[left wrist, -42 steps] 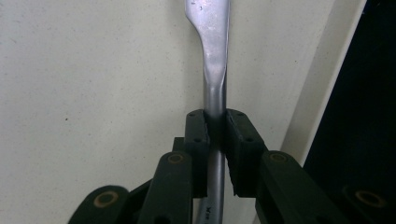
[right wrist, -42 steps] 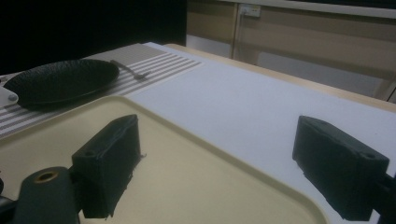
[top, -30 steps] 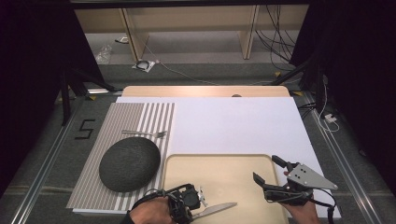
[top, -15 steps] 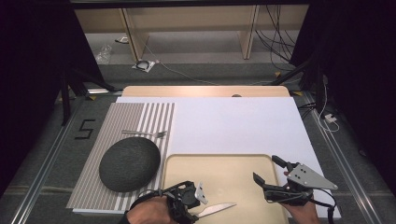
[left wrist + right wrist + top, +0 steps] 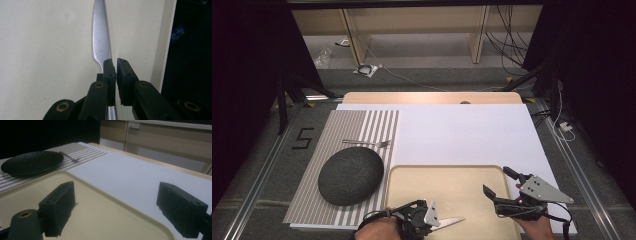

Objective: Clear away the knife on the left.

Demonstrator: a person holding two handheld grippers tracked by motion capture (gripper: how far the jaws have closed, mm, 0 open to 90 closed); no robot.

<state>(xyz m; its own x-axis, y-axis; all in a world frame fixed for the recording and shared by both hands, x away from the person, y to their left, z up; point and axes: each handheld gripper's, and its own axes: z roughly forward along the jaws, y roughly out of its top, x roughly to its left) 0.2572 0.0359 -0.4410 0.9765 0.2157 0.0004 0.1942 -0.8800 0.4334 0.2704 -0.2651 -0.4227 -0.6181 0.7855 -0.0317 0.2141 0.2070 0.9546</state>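
Down at the near edge of the pale cream plastic tray (image 5: pixel 452 180), the serrated steel table knife (image 5: pixel 100 35) lies flat with its blade pointing away from my left gripper (image 5: pixel 115 65), whose jaws have just been closing and now pinch the knife's neck where blade meets handle. So I'd say the grab is made and lifting it toward the striped grey-and-white placemat (image 5: pixel 362 125), with its dark textured round plate (image 5: pixel 351 175) and small steel fork (image 5: pixel 368 143), comes next. My right gripper (image 5: pixel 502 182) hangs wide open over the tray's right side, holding nothing.
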